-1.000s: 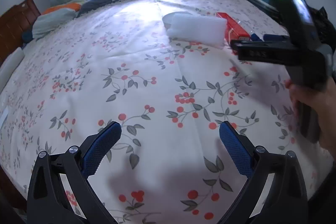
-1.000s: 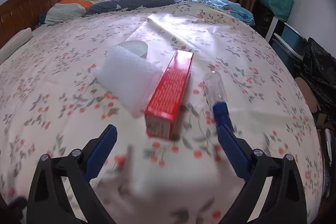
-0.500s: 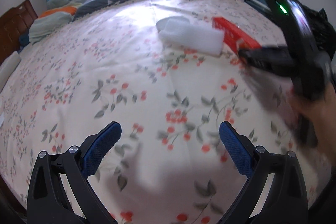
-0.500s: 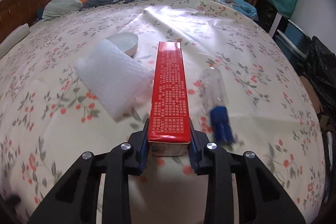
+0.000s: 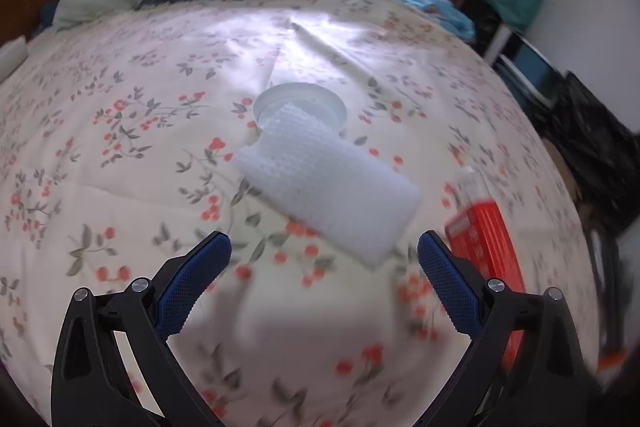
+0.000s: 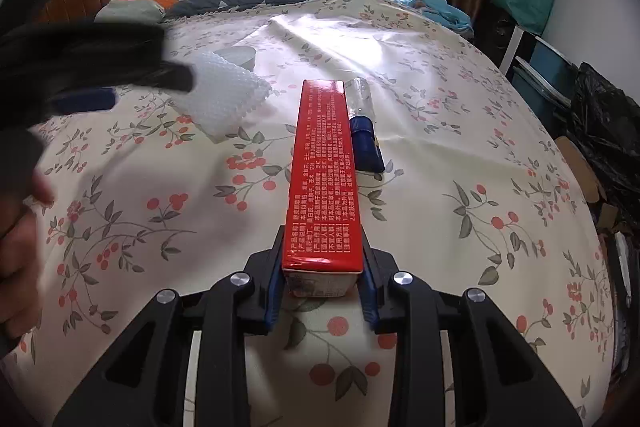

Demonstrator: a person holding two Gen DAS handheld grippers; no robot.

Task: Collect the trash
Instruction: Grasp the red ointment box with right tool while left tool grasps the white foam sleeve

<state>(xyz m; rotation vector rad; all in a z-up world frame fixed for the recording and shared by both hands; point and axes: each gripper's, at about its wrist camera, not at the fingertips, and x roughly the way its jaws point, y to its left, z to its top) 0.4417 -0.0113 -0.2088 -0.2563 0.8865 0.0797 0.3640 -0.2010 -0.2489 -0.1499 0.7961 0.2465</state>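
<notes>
Red carton clamped by the right tongs (image 6: 322, 281); left tongs (image 5: 322, 263) held wide and empty over the bed (image 6: 460, 131).

The red carton (image 6: 324, 171) is gripped at its near end only, its long axis pointed straight ahead of the right tongs, so it may be levered loose if swung. Just ahead of the left tongs lies the bubble-wrap sheet (image 5: 328, 187), easily crumpled or missed. Right of the carton, the small bottle (image 6: 362, 119) is laid parallel, blue cap nearest.
</notes>
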